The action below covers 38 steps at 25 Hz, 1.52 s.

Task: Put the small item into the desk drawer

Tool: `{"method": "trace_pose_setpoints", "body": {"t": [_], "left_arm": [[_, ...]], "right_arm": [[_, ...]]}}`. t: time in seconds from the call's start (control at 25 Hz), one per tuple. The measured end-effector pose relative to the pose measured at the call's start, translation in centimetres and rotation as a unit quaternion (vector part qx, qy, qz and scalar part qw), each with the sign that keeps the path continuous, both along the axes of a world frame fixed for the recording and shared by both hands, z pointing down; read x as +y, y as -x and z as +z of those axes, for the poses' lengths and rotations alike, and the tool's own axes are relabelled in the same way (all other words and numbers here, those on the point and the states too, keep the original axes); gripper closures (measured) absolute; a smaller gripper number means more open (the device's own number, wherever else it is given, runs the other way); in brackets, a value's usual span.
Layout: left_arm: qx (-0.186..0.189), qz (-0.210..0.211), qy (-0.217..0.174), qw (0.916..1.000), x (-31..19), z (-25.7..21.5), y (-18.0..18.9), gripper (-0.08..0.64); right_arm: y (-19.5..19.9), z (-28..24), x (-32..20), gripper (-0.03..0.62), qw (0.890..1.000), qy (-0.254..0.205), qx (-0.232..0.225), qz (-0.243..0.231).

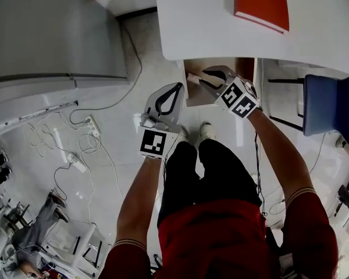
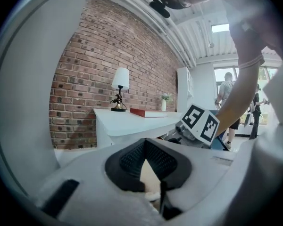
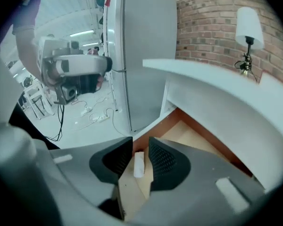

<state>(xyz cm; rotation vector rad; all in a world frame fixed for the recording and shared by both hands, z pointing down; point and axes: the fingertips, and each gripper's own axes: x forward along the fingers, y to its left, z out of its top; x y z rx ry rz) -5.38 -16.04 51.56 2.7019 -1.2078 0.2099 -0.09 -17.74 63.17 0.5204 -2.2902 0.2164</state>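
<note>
The wooden desk drawer [image 3: 191,136] stands pulled out under the white desk top [image 3: 217,86]. A small white item [image 3: 138,164] lies in the drawer by its near wall. My right gripper [image 3: 140,147] hovers over it; the item shows in the gap between the dark pads [image 3: 165,161], which do not press on it. From the head view the right gripper [image 1: 202,77] reaches into the drawer [image 1: 193,100] at the desk's [image 1: 209,22] front edge. My left gripper [image 1: 178,87] hangs to the left of the drawer, over the floor. Its tips [image 2: 145,142] meet with nothing between them.
A red book [image 1: 262,2] lies on the desk, and a lamp [image 2: 119,86] stands at its far end by the brick wall. A grey cabinet [image 1: 46,28] stands at the left, a blue chair [image 1: 331,106] at the right. Cables and a power strip [image 1: 75,161] lie on the floor.
</note>
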Motion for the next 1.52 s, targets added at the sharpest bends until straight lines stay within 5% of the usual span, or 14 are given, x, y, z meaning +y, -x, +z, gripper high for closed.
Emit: {"method": "trace_pose_setpoints", "body": {"t": [0.4, 0.8, 1.2, 1.52], "left_arm": [[0.022, -0.002, -0.018, 0.9996, 2.3, -7.4, -1.2, 0.561], [0.049, 0.004, -0.052, 0.9975, 5.2, -16.6, -2.9, 0.561], [0.053, 0.039, -0.091, 0.9937, 9.1, -23.1, -3.4, 0.561], [0.062, 0.083, -0.133, 0.9858, 11.7, -28.5, -5.0, 0.561]], "right_arm": [[-0.8, -12.3, 3.2, 0.533, 0.993, -0.054, -0.087, 0.059], [-2.5, -24.1, 6.2, 0.567, 0.971, -0.116, -0.175, 0.113], [-5.3, -32.1, 11.1, 0.581, 0.935, -0.152, -0.266, 0.181], [-7.7, -39.0, 13.9, 0.581, 0.897, -0.240, -0.322, 0.183]]}}
